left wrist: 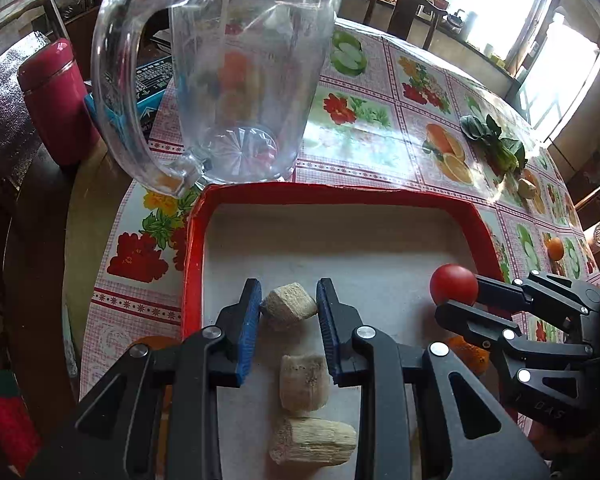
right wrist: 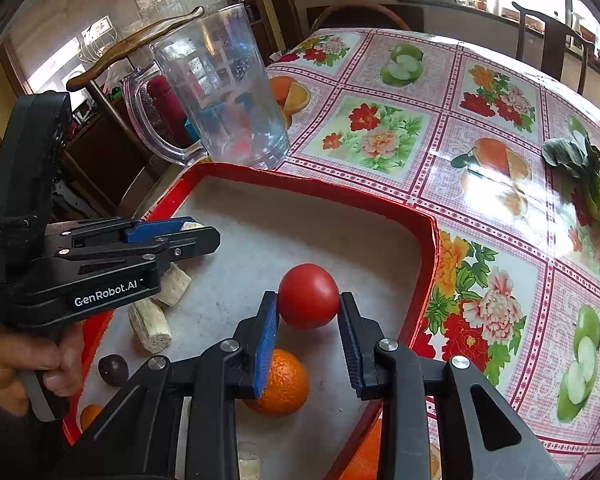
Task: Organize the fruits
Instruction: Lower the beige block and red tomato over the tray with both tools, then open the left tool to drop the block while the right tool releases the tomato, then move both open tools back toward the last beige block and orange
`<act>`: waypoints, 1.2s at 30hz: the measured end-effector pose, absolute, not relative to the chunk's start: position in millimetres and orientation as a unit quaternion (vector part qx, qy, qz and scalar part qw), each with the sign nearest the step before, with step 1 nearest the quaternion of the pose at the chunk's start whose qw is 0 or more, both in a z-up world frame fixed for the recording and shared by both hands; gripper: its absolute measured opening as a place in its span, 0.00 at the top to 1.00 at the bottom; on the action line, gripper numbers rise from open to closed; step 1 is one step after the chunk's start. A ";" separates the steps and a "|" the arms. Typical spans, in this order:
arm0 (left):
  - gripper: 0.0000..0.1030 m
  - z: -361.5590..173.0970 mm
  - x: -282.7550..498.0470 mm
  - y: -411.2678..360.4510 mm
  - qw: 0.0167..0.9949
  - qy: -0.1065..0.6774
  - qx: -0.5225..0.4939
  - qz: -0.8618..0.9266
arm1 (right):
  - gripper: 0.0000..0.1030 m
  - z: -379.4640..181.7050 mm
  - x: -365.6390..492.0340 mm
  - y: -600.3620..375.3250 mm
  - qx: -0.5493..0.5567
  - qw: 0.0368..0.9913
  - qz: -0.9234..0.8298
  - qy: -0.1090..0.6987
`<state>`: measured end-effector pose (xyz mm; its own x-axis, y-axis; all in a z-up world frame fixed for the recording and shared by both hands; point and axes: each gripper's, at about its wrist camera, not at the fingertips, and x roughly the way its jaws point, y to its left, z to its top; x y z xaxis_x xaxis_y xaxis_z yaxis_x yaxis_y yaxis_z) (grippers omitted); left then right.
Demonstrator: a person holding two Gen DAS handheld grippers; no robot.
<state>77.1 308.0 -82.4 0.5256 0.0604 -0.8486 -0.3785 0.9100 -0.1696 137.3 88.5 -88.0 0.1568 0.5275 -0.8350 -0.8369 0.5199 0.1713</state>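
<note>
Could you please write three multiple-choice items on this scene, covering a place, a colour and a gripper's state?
1. Where does the clear jug stand?
A. inside the tray
B. on the tablecloth beyond the red tray
C. on a chair

2. What colour is the round fruit between the right gripper fingers?
A. red
B. green
C. purple

3. The left gripper is
A. empty
B. shut on a sugarcane piece
C. holding the orange

Answers: B, the jug sits past the tray's far rim; A, the tomato is red; B, blue pads press the cane piece.
</note>
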 end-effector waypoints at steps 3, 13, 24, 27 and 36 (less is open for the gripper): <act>0.75 -82.4 76.6 307.7 0.857 0.470 -0.169 0.130 | 0.67 -91.3 135.1 91.9 -0.175 0.737 0.464 0.459; 0.59 -70.4 64.2 304.4 0.863 0.455 -0.166 0.145 | 0.58 -71.9 127.4 74.3 -0.169 0.748 0.470 0.437; 0.59 -44.1 56.9 265.3 0.881 0.434 -0.144 0.120 | 0.58 -49.7 128.9 10.5 -0.136 0.776 0.446 0.424; 0.59 -37.3 60.5 252.5 0.885 0.430 -0.140 0.110 | 0.58 -47.8 131.9 -12.6 -0.128 0.784 0.434 0.425; 0.59 -23.4 78.4 199.2 0.894 0.427 -0.116 0.068 | 0.58 -43.5 151.2 -82.4 -0.103 0.810 0.387 0.429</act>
